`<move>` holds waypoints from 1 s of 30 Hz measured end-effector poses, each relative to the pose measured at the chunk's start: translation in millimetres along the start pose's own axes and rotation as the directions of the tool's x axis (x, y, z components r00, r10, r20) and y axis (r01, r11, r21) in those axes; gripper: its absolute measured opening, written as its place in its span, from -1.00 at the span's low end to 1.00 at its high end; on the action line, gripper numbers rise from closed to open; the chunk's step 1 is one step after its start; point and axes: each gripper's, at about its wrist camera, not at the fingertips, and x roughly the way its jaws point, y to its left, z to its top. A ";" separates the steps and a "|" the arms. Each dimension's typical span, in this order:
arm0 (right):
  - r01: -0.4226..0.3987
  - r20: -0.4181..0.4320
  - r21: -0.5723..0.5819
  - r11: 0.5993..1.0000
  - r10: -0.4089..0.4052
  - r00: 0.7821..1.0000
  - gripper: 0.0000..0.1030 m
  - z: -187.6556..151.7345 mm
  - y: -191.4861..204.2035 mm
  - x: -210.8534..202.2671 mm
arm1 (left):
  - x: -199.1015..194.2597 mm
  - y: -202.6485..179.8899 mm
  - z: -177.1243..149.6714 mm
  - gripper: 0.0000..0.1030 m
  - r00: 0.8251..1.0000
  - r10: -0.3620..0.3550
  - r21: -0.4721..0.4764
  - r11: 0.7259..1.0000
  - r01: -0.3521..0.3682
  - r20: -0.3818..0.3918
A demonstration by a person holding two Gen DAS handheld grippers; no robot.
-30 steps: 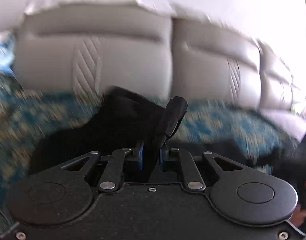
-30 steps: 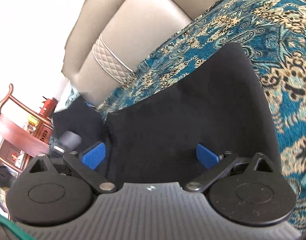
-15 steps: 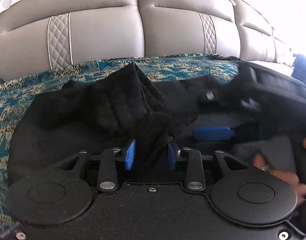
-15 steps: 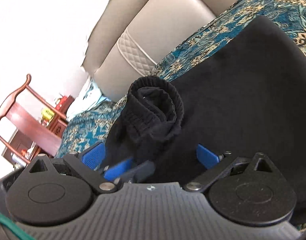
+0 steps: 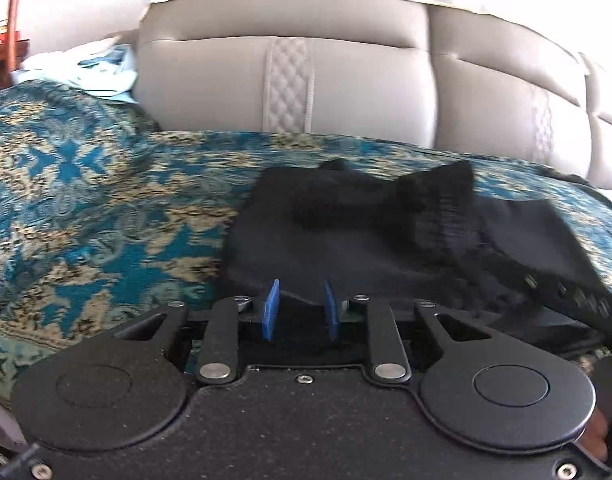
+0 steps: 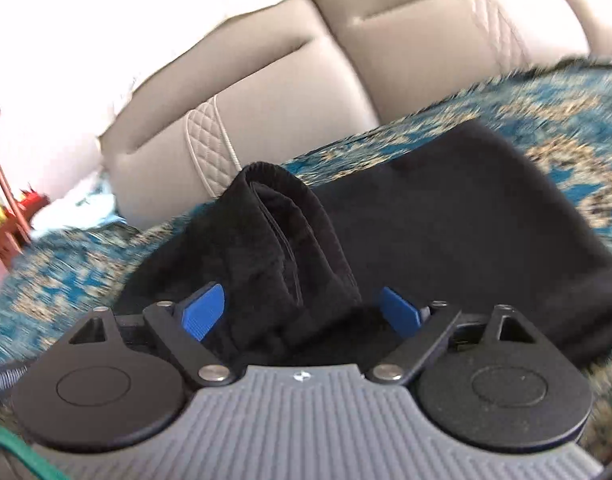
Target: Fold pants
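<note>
With the black pants (image 6: 446, 220) bunched mid-frame on the patterned bedspread (image 5: 85, 200), the closing right gripper (image 6: 301, 308) straddles their ribbed cuff (image 6: 281, 216) without pinching, and the left gripper (image 5: 299, 308), narrowing on nothing, risks grabbing a stray layer and skewing the fold.

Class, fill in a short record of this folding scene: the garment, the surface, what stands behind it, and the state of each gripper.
garment: black pants, bunched in a heap, waistband raised
surface: blue-and-gold patterned cover
behind: grey sofa back with quilted strips
left gripper: fingers narrowly apart and closing, at the near edge of the pants; whether they pinch cloth is unclear
right gripper: fingers wide apart and closing, a fold of the pants between them, not pressed
far left: pale cloth, wooden furniture
</note>
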 end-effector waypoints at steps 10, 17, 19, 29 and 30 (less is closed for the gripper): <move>-0.153 -0.049 0.044 0.987 0.155 0.987 0.84 -8.6 10.1 -0.1 | 35.9 2.8 -11.3 -0.57 0.997 0.045 0.005 0.999 -0.045 -0.070; -0.163 -0.051 -0.007 0.987 0.162 0.985 0.83 -10.5 24.9 12.3 | 34.1 4.7 -15.7 -0.57 0.998 0.024 0.012 1.000 -0.023 -0.059; -0.142 -0.050 -0.027 0.990 0.140 0.989 0.81 -6.1 28.5 20.9 | 33.6 3.6 -16.4 -0.57 0.998 0.024 0.020 1.000 -0.023 -0.055; 0.015 -0.144 -0.101 0.995 -0.030 0.989 -0.37 34.9 47.8 61.2 | 32.3 7.4 -9.6 -0.57 0.997 0.003 -0.003 1.000 -0.003 -0.074; 0.014 -0.143 -0.119 0.993 -0.031 0.989 -0.43 39.4 48.3 61.1 | 30.7 8.0 -6.3 -0.58 0.997 -0.009 -0.012 1.000 0.008 -0.072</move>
